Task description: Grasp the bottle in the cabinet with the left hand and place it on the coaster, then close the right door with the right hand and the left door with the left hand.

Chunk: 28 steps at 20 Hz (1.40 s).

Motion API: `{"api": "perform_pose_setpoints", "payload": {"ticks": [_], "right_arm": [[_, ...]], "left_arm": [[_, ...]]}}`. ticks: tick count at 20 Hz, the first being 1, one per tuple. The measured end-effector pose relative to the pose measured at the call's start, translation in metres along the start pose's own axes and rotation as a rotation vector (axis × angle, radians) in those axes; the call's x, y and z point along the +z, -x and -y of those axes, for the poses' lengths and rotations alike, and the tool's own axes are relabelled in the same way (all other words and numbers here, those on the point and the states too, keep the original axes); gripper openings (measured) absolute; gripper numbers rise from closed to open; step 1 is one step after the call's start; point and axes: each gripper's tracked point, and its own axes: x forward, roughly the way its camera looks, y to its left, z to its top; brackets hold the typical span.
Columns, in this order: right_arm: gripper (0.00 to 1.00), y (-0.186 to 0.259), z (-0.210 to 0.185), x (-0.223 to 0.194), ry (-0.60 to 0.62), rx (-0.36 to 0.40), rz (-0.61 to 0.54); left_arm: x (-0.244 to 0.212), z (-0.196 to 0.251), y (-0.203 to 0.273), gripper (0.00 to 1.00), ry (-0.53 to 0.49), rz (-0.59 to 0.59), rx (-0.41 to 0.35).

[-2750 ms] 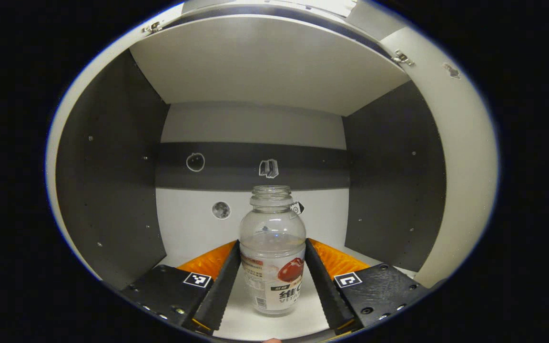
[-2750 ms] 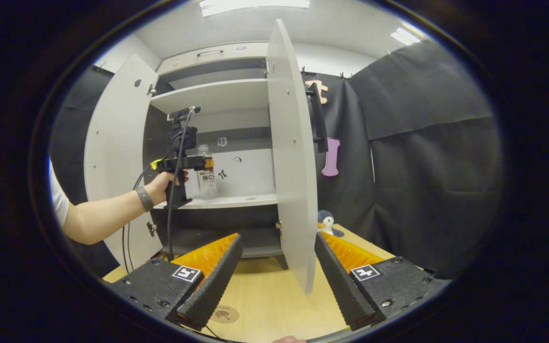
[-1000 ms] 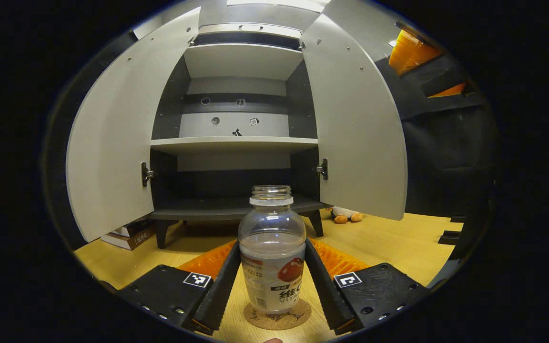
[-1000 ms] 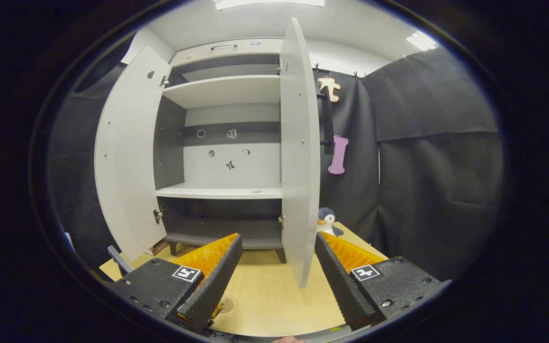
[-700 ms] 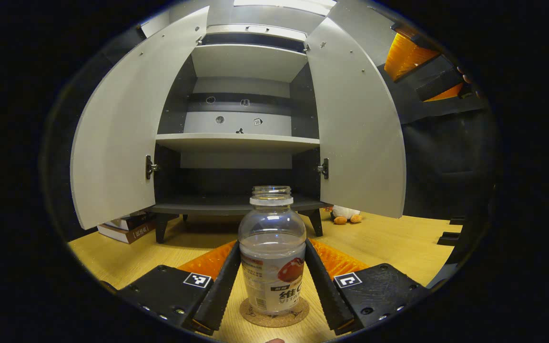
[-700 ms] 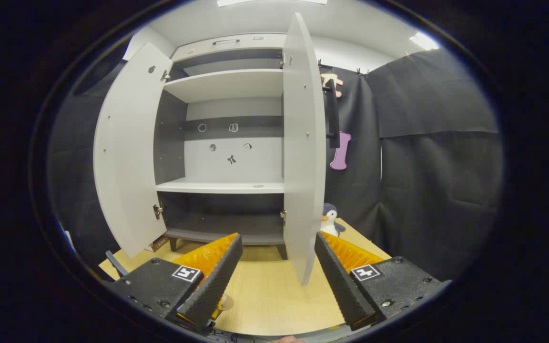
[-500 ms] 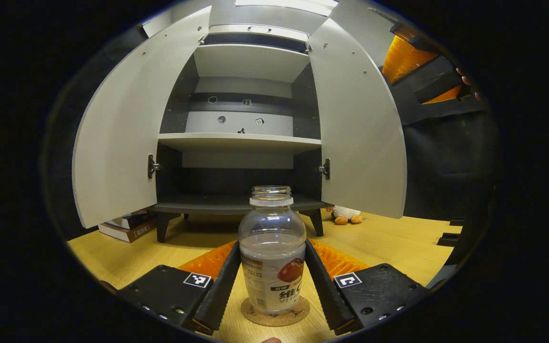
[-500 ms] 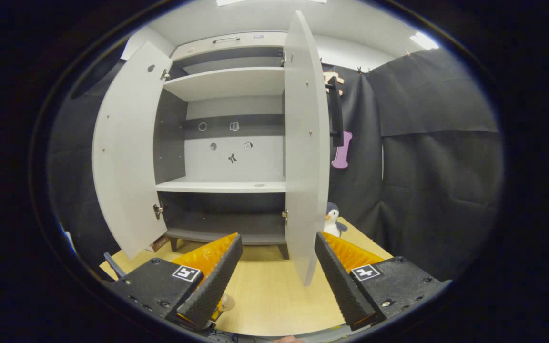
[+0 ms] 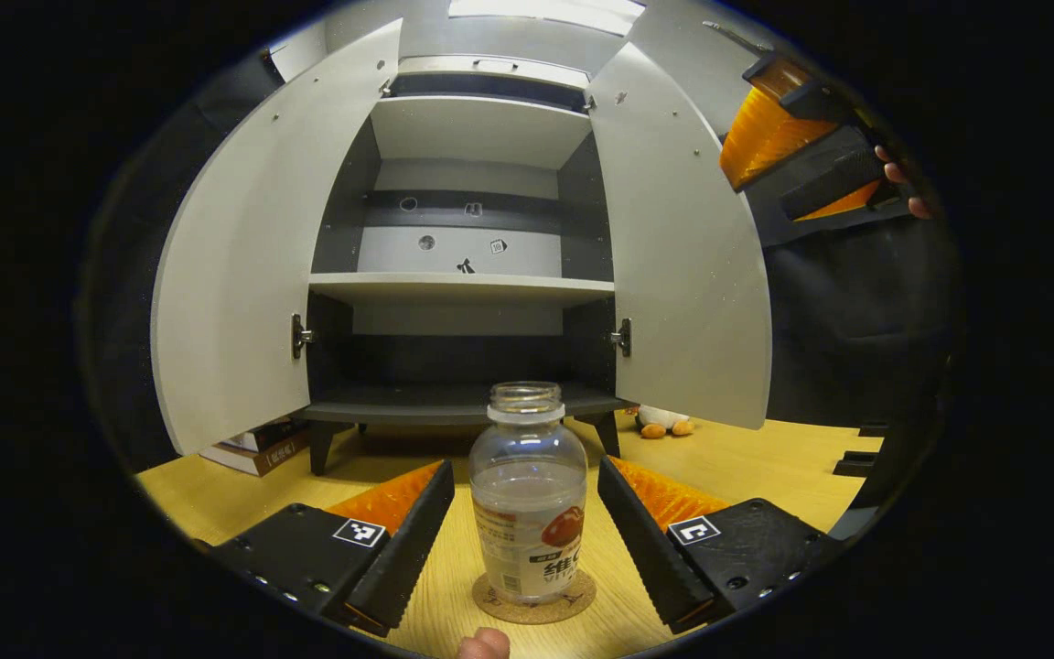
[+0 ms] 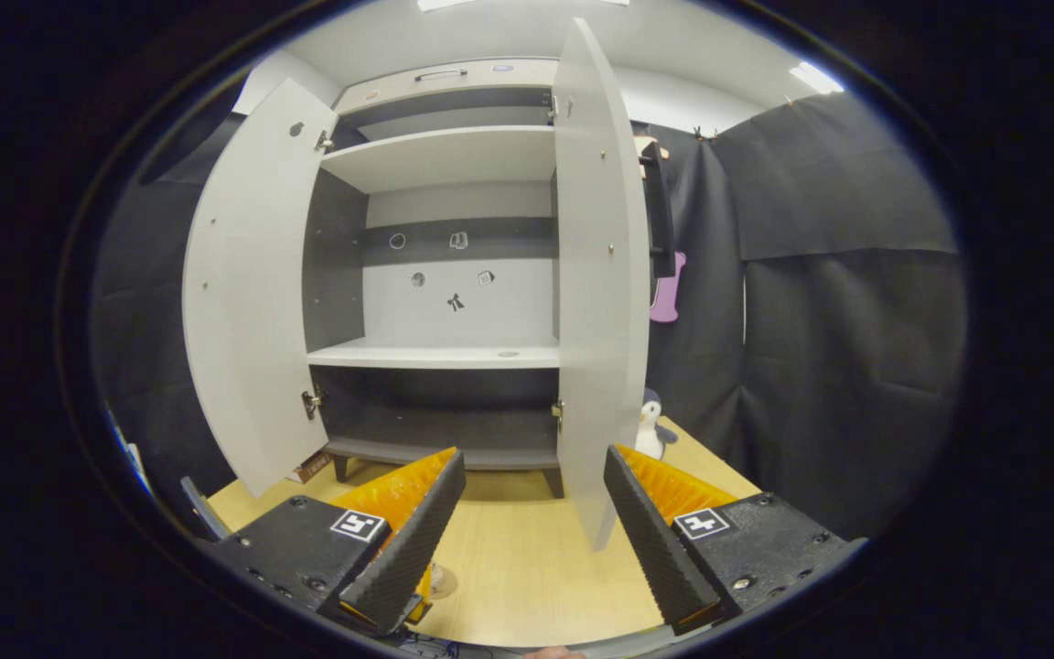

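Left gripper view, near first: left gripper (image 9: 521,540) at 6 o'clock, fingers apart w/ a visible gap each side of the bottle (image 9: 528,499), so not clamped on it. Bottle stands upright, no cap, on the round coaster (image 9: 534,600), which lies on the wooden table (image 9: 765,462). Judged from that: step 1 (bottle out of cabinet, onto coaster) looks done; grip is let go.

Farther out at 12 o'clock: cabinet (image 9: 463,275) w/ both doors swung wide. Left door (image 9: 234,284) at 9 o'clock, right door (image 9: 682,265) at 2 o'clock. Middle shelf bare. Books (image 9: 252,444) on the table under the left door, at 8 o'clock. Other gripper up at 1–2 o'clock, past the right door's outer edge, apart from it as far as I can tell.

Right gripper view: right gripper (image 10: 527,522) at 6 o'clock, fingers spread wide, holding nothing. Right door (image 10: 600,275) seen nearly edge-on at 12–1 o'clock, lower corner just beyond the fingertips; no contact visible. Left door (image 10: 248,293) at 9–10 o'clock, open. Toy penguin (image 10: 648,430) at 4 o'clock behind the right door.

Left to do, by my read: push right door shut w/ right gripper, then left door w/ left. Roughly a third in.
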Motion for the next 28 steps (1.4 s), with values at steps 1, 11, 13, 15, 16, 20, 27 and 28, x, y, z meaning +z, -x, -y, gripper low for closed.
{"api": "perform_pose_setpoints", "payload": {"ticks": [1, 11, 13, 15, 16, 20, 27, 28], "right_arm": [[1.00, 0.001, -0.001, -0.001, -0.001, 0.003, 0.001], [1.00, 0.013, -0.003, 0.015, -0.004, 0.015, 0.074], [1.00, 0.015, 0.000, 0.022, -0.010, 0.015, 0.095], [1.00, 0.018, 0.008, 0.036, -0.014, 0.012, 0.128], [1.00, 0.019, 0.015, 0.047, -0.012, 0.006, 0.150], [1.00, 0.018, 0.068, 0.101, -0.008, -0.064, 0.247], [0.98, -0.007, 0.142, 0.201, 0.010, -0.132, 0.369], [0.99, -0.015, 0.150, 0.209, 0.020, -0.139, 0.373]], "left_arm": [[0.007, -0.002, 0.003, 0.96, 0.006, 0.005, 0.005], [0.128, -0.059, 0.019, 0.96, 0.043, 0.009, 0.079], [0.140, -0.072, 0.024, 0.95, 0.043, -0.004, 0.103], [0.148, -0.080, 0.028, 0.95, 0.057, -0.022, 0.115], [0.149, -0.082, 0.031, 0.95, 0.066, -0.030, 0.121], [0.151, -0.085, 0.041, 0.95, 0.069, -0.043, 0.132], [0.147, -0.076, 0.048, 0.95, 0.034, -0.032, 0.119], [0.147, -0.075, 0.048, 0.95, 0.037, -0.030, 0.117]]}}
